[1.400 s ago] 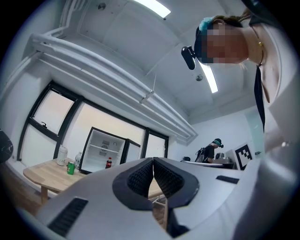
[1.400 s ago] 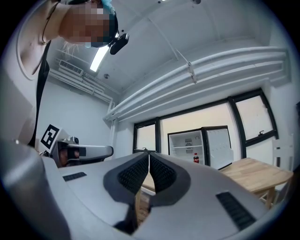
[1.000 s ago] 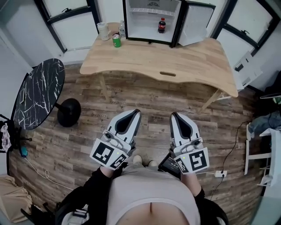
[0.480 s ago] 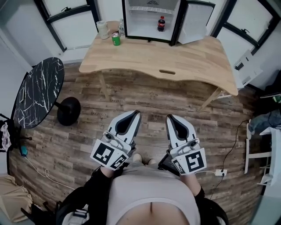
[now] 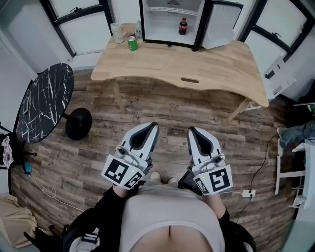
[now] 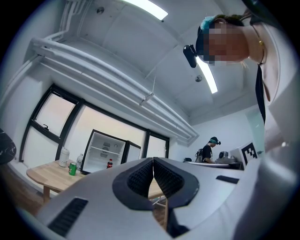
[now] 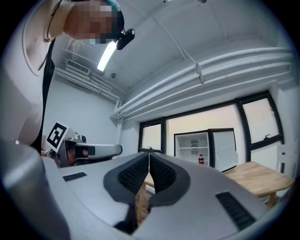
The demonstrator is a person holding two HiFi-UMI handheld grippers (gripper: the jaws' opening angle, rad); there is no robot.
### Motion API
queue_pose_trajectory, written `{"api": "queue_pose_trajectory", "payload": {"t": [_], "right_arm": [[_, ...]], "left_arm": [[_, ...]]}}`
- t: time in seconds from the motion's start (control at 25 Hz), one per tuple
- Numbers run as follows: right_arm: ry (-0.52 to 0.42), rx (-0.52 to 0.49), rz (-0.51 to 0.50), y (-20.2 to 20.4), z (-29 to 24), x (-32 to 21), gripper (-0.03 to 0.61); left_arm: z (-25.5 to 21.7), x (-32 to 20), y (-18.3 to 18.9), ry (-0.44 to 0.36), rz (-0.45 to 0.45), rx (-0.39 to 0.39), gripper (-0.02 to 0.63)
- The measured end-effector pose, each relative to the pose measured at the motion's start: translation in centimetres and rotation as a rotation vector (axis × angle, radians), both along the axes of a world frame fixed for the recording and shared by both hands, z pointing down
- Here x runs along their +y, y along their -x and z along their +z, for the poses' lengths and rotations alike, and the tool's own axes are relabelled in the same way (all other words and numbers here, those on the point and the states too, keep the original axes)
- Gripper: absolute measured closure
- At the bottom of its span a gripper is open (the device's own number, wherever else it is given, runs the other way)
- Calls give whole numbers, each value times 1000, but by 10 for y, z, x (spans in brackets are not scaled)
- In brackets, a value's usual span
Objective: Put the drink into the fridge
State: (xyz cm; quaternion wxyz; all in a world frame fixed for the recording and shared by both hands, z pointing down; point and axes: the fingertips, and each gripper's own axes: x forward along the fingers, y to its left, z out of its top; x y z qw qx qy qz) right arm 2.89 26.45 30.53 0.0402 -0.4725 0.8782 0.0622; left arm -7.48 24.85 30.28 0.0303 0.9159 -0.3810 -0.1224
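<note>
The left hand-held gripper (image 5: pixel 153 126) and the right hand-held gripper (image 5: pixel 192 130) hang side by side over the wooden floor (image 5: pixel 162 106). They are close to the person's body, well apart from the desk (image 5: pixel 206 66), and both point toward it. In the left gripper view the two ribbed pads are pressed together with nothing between them. The right gripper view shows the same: pads closed on each other, holding nothing.

The fridge (image 5: pixel 162 27) stands on the desk's far edge, near the middle, with its door (image 5: pixel 221 25) swung open to the right. A cola bottle (image 5: pixel 183 26) stands upright on the fridge's bottom, right of its middle, under a wire shelf (image 5: pixel 172 11).

A green can (image 5: pixel 132 43) stands upright on the desk near the far left corner, just beside the fridge's left side and outside it. Behind the can, along the far edge, are a white jug (image 5: pixel 117 32) and a clear bottle (image 5: pixel 138 31). The clear bottle is between the jug and the fridge.

A round black table (image 5: pixel 44 103) with white veins stands on the floor to the left of the desk. A white power strip (image 5: pixel 244 194) lies on the floor just right of the right hand-held gripper. In the left gripper view another person (image 6: pixel 209 151) stands far off at the right.
</note>
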Motion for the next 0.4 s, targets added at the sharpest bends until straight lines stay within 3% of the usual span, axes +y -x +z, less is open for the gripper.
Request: {"api": "queue_pose_trajectory", "payload": {"t": [0.4], "right_arm": [[1, 3, 4, -1, 0, -4, 548]], "left_arm": [[-1, -4, -1, -7, 1, -1, 606]]}}
